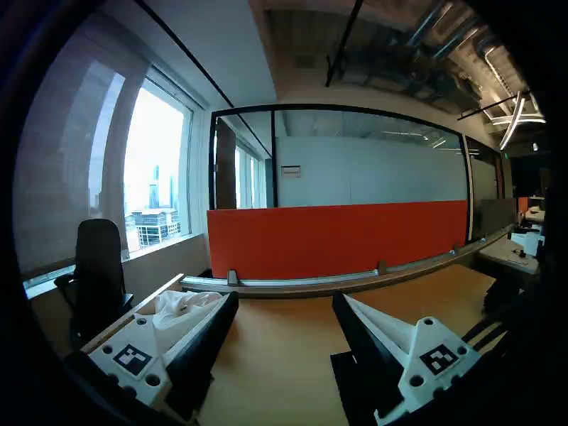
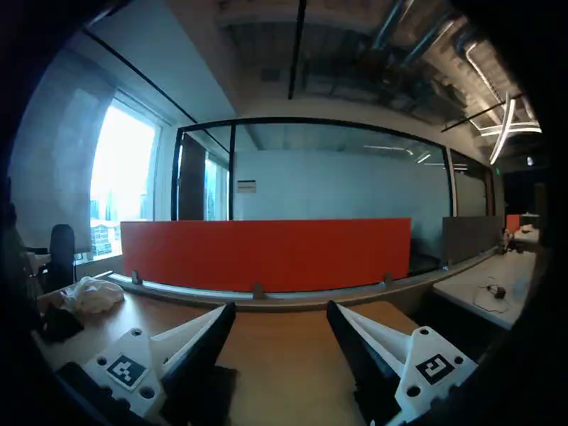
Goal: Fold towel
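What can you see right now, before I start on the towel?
towel: one, white, crumpled at the desk's far left
desk: one, light wood, under both grippers
partition: one, orange, along the desk's back edge
office chair: one, black, by the window
window: one, bright, on the left wall
side desk: one, white, off to the right, with a small dark corded item on it
ceiling light strips: two, white, upper right
left gripper: one, white and black, open over the desk, holding nothing
right gripper: one, white and black, open over the desk, holding nothing
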